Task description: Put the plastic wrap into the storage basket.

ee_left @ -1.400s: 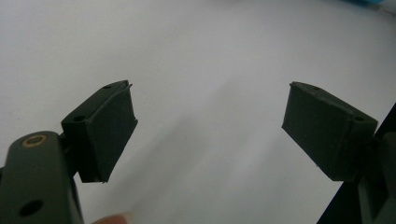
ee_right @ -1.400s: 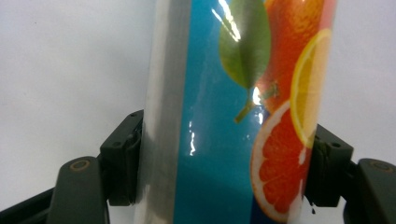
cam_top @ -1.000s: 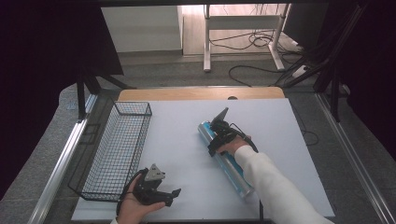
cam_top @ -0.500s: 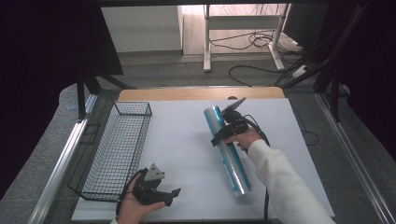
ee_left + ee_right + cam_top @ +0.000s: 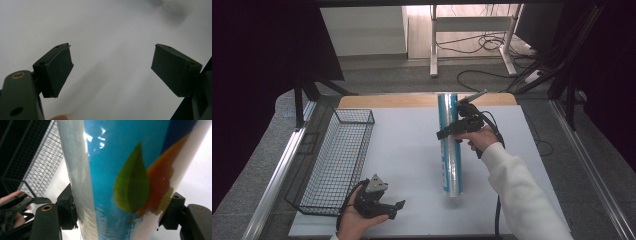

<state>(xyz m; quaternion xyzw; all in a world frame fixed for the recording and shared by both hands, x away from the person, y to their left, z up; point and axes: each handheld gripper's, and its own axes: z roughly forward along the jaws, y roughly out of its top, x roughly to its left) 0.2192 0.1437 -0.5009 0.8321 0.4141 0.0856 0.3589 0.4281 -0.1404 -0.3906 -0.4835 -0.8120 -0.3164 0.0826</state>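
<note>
Nearby, wire basket [image 5: 339, 160] flanks clamped roll [image 5: 449, 145].

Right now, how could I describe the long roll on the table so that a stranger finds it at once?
Look at the white table, to the right of the black wire basket. There the right gripper holds a long blue tube wrapped in shiny film. It alone is colourful, with a green leaf printed on it.

High view overhead, claw views close-up — table [image 5: 412, 150] shared
</note>
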